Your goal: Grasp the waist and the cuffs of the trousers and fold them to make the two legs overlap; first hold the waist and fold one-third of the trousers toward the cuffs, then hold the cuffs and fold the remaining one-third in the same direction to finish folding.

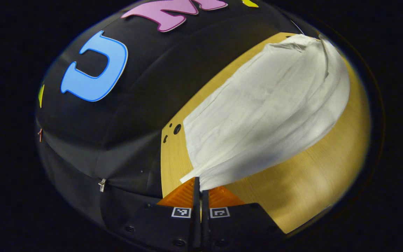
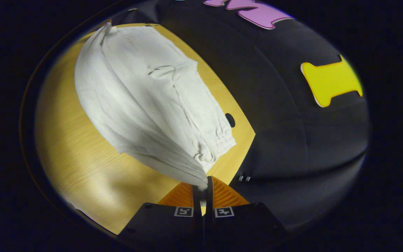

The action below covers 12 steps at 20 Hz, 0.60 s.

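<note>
White trousers (image 1: 264, 115) stretch lengthwise away from left gripper (image 1: 200, 185).

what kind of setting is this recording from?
Likely a staged data-collection booth, not a home: a bare light wooden tabletop with drilled holes, black cloth wall close behind it, and only white fabric trousers on it, pinched by both the left gripper and the right gripper.
</note>
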Each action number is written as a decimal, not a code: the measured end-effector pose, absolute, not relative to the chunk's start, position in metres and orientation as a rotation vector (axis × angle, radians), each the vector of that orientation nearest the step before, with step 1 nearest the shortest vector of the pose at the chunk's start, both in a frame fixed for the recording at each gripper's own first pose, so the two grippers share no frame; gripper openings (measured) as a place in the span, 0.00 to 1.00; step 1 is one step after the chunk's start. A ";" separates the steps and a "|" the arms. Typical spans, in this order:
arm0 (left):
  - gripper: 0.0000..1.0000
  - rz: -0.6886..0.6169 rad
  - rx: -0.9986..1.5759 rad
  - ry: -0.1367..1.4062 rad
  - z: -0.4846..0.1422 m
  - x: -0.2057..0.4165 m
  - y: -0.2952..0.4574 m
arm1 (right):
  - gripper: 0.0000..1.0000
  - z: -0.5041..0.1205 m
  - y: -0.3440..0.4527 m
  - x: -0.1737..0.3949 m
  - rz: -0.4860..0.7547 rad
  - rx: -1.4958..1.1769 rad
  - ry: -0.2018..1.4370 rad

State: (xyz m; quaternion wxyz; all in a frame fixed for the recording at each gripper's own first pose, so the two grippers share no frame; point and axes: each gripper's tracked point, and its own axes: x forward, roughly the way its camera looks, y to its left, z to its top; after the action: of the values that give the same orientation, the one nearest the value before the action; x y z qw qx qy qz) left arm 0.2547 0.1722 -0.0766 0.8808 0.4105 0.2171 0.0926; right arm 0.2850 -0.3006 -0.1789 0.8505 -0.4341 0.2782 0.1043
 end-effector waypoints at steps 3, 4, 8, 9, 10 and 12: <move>0.05 0.246 0.708 0.388 -0.038 0.267 0.154 | 0.12 -0.155 -0.302 0.313 0.129 -0.784 0.558; 0.05 0.262 0.647 0.370 -0.026 0.274 0.148 | 0.07 -0.148 -0.300 0.323 0.101 -0.723 0.556; 0.05 0.287 0.492 0.328 0.005 0.310 0.134 | 0.07 -0.122 -0.290 0.362 0.007 -0.473 0.541; 0.05 0.285 0.475 0.325 0.010 0.321 0.133 | 0.07 -0.117 -0.285 0.372 -0.006 -0.426 0.535; 0.05 0.281 0.465 0.320 0.015 0.340 0.137 | 0.07 -0.115 -0.285 0.380 -0.021 -0.379 0.531; 0.05 0.276 0.442 0.324 0.021 0.370 0.139 | 0.07 -0.118 -0.282 0.402 -0.044 -0.287 0.537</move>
State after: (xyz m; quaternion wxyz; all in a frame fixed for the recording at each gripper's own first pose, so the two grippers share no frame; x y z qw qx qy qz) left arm 0.3702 0.1387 0.0214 0.9533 0.2178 0.1593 0.1358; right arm 0.4022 -0.2819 -0.1177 0.9538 -0.1415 0.2642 -0.0218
